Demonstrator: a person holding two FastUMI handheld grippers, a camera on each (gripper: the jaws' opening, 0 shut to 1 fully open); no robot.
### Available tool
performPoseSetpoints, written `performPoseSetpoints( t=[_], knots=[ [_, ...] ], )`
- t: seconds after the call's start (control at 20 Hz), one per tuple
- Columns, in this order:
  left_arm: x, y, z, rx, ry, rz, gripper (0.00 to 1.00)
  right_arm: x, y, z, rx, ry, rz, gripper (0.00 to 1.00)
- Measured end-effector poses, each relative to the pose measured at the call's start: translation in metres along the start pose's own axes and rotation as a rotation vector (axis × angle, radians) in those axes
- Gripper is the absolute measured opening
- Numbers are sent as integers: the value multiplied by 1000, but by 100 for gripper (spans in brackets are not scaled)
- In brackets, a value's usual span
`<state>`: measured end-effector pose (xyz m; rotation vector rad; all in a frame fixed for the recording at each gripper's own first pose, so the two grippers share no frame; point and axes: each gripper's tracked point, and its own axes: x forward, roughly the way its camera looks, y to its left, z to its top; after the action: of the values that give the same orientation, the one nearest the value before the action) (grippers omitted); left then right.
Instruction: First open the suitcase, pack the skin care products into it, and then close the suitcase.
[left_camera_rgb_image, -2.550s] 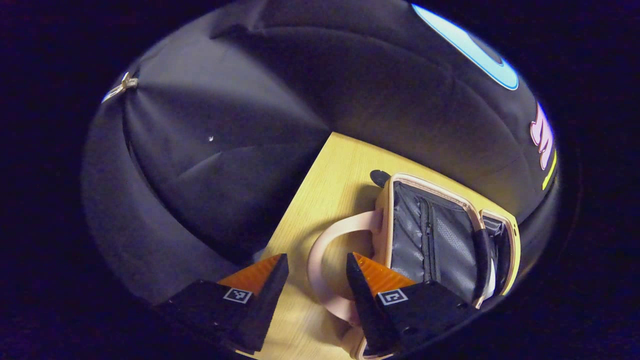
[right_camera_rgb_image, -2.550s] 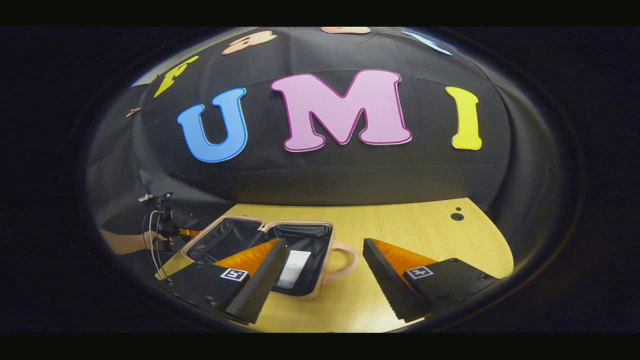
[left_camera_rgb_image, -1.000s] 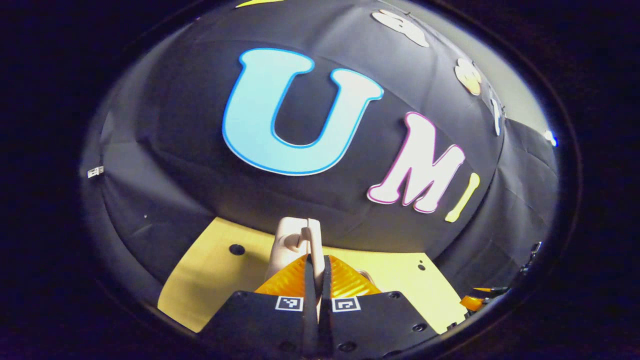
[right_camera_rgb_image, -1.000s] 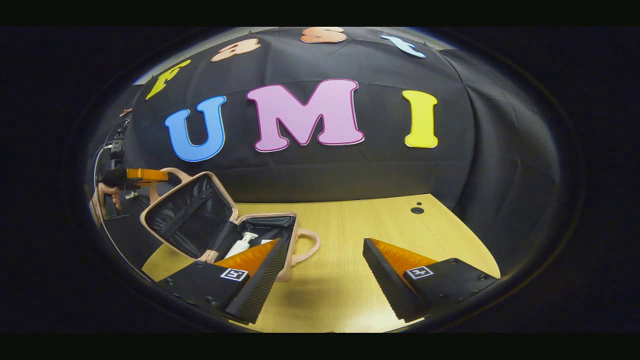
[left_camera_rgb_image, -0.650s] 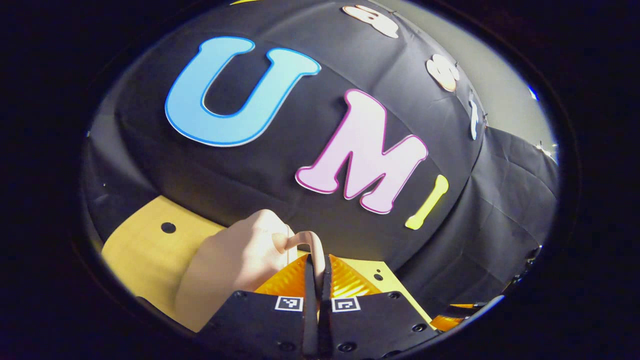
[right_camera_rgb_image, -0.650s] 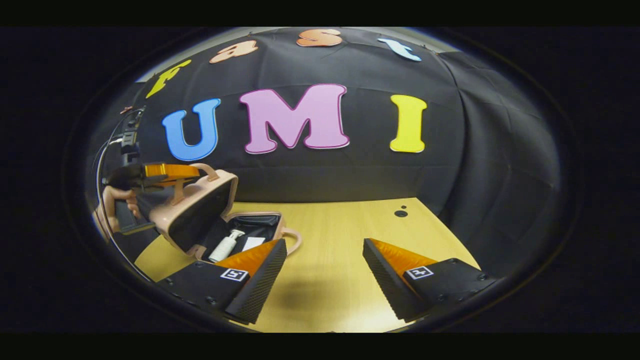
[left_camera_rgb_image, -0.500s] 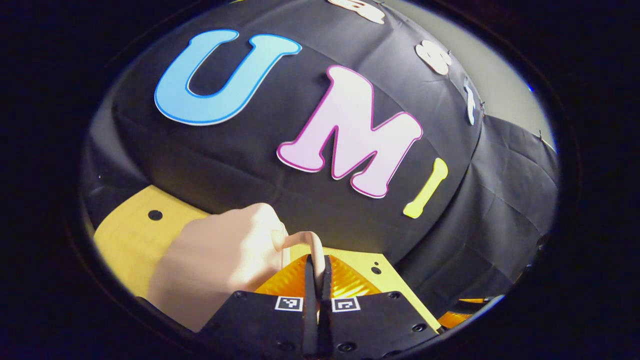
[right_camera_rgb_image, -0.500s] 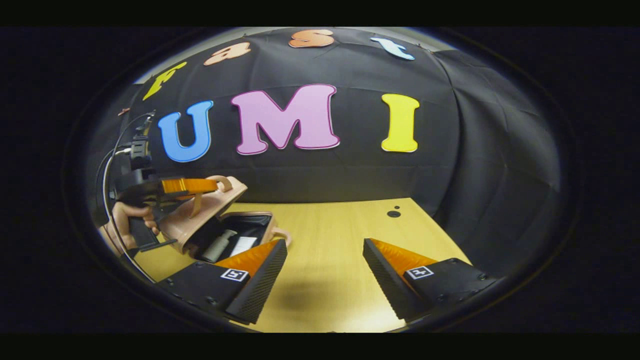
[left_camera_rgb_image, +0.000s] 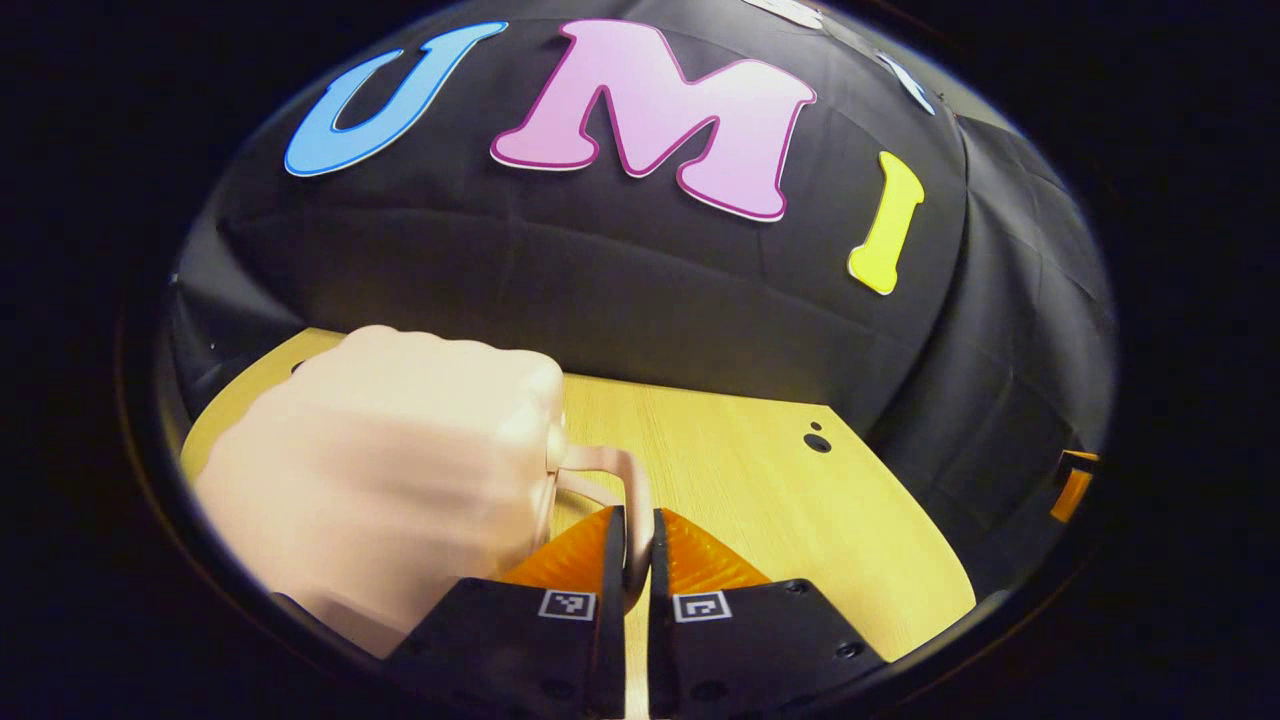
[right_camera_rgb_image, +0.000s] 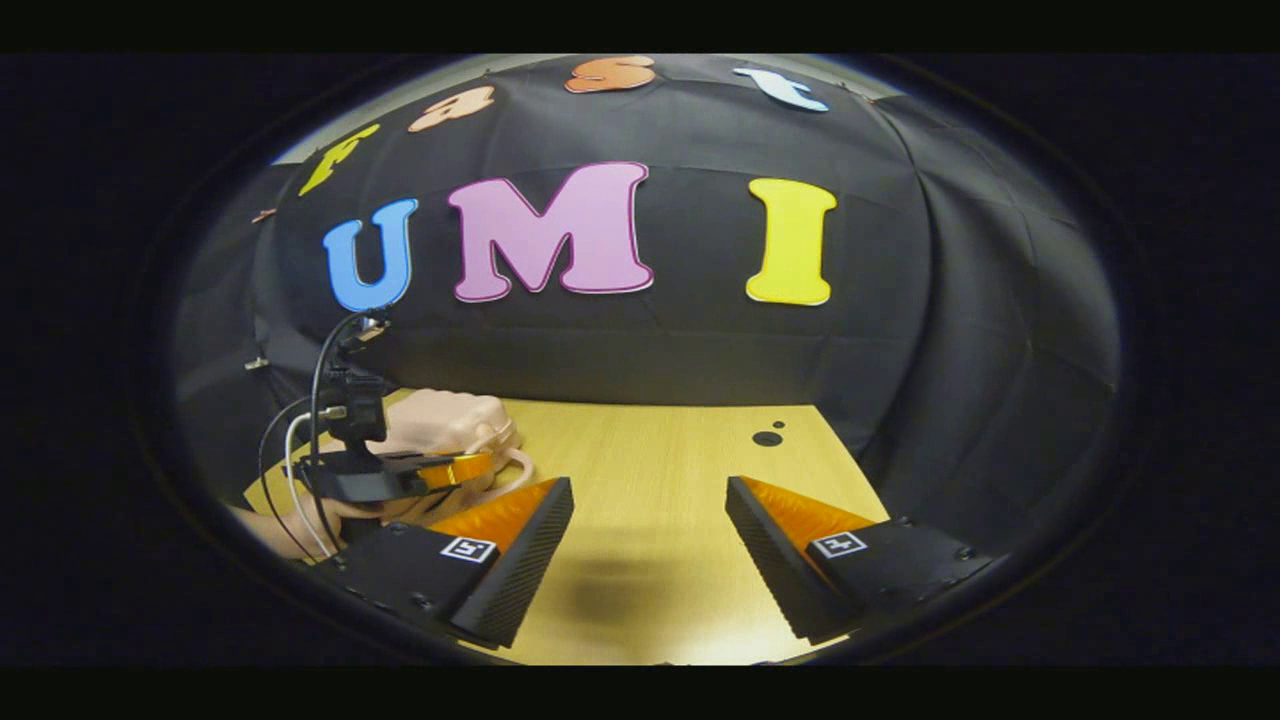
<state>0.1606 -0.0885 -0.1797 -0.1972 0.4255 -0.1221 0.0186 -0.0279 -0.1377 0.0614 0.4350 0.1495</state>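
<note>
Nearest, the left gripper (left_camera_rgb_image: 632, 535) has its jaws clamped on the thin pink loop handle (left_camera_rgb_image: 622, 478) of the rounded pale-pink hard-shell suitcase (left_camera_rgb_image: 390, 470), which lies closed just left of them on the yellow wooden surface (left_camera_rgb_image: 780, 500). Farther right, the right gripper (right_camera_rgb_image: 650, 545) hangs wide open, holding nothing.

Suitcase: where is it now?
Left gripper view: the suitcase lies closed at lower left on the table, its handle between the left tongs.

Left gripper view sits tight over the suitcase (left_camera_rgb_image: 390, 480); right gripper view faces it from farther across the shared table (right_camera_rgb_image: 650, 470).
</note>
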Motion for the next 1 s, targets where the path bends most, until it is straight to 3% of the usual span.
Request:
performPoseSetpoints(
  t=[0.05,0.1,0.15,0.35,0.45,0.7,1.0],
  knots=[
    [-8,0,3,-17,-32,32,32,0,-6,1,-8,-4,14,98],
    [-16,1,12,-28,-65,69,30,-1,-12,3,-6,-10,24,98],
    [-28,0,22,-39,-94,94,48,-3,-15,6,6,-16,34,98],
    [-97,-5,71,18,-203,156,97,-25,-16,36,28,-91,35,98],
    [-145,-8,102,53,-279,162,96,-36,-18,50,24,-115,2,98],
    [-271,-22,166,168,-445,133,96,-90,-6,105,145,-233,-73,98],
    [-347,-29,178,237,-510,112,96,-152,44,141,99,-343,-108,98]
  ],
)
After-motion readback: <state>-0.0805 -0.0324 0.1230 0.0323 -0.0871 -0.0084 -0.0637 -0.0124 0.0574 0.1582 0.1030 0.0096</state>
